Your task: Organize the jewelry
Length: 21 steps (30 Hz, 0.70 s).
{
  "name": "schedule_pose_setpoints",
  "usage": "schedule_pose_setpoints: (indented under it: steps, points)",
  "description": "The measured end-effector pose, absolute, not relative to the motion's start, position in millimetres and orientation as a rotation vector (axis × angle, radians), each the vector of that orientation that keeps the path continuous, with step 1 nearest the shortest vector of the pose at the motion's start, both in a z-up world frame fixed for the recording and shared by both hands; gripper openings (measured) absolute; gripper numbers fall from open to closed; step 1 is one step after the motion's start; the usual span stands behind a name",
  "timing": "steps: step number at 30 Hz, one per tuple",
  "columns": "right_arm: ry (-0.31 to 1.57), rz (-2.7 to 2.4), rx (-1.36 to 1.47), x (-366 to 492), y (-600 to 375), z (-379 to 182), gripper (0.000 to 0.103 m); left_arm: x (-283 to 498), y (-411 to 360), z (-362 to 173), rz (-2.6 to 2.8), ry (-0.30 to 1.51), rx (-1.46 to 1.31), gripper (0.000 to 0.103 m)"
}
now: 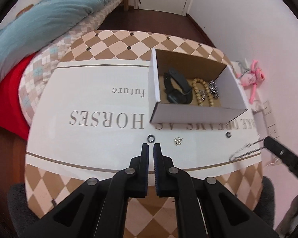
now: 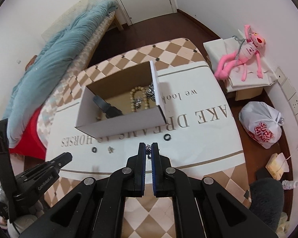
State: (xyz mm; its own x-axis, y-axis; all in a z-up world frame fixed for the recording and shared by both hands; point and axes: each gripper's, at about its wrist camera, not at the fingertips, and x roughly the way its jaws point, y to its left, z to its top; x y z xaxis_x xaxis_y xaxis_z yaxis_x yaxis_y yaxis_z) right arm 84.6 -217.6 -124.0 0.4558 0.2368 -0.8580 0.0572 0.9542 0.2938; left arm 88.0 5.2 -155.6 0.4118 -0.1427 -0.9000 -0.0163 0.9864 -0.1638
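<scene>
Both pairs of jaws are nearly together: the right gripper (image 2: 148, 150) is clamped on a silver chain (image 1: 246, 149) over the tablecloth (image 1: 89, 138), while the left gripper (image 1: 151, 148) grips nothing, just short of a black ring (image 1: 151, 138). Beyond stands the open cardboard box (image 1: 188, 115), holding a black watch (image 1: 176, 89), a bead bracelet (image 1: 198, 93) and silver pieces. A small silver trinket (image 1: 178, 140) and a second black ring (image 1: 228, 134) lie on the cloth before the box; a pink plush toy (image 2: 246, 53) sits well apart.

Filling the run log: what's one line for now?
right tongs: shut on silver chain | left tongs: empty, near black ring | box: part-filled
</scene>
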Motion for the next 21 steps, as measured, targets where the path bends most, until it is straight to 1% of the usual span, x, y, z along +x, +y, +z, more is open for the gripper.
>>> schedule_pose_setpoints:
  steps: [3,5,6,7,8,9,15,18,21]
  points:
    - [1.097,0.116,0.291,87,-216,-126,0.005,96,-1,-163,-0.085,1.155,-0.177,0.006]
    - [1.102,0.11,0.288,87,-216,-130,0.005,101,-11,-170,-0.08,1.162,-0.148,0.015]
    - [1.109,0.105,0.29,87,-217,-134,0.005,104,-17,-174,-0.077,1.164,-0.131,0.034]
    - [1.117,0.103,0.297,87,-217,-139,0.005,107,-22,-178,-0.08,1.165,-0.122,0.061]
    - [1.125,0.096,0.299,87,-218,-144,0.005,110,-28,-184,-0.076,1.166,-0.105,0.07]
    - [1.134,0.086,0.296,86,-219,-149,0.005,112,-33,-187,-0.073,1.168,-0.09,0.072]
    - [1.188,0.05,0.335,83,-231,-177,0.005,122,-54,-214,-0.05,1.213,-0.004,0.072]
    - [1.195,0.037,0.345,81,-235,-182,0.005,123,-59,-226,-0.048,1.236,0.024,0.072]
    - [1.195,0.033,0.346,82,-236,-183,0.005,121,-64,-227,-0.056,1.215,0.046,0.07]
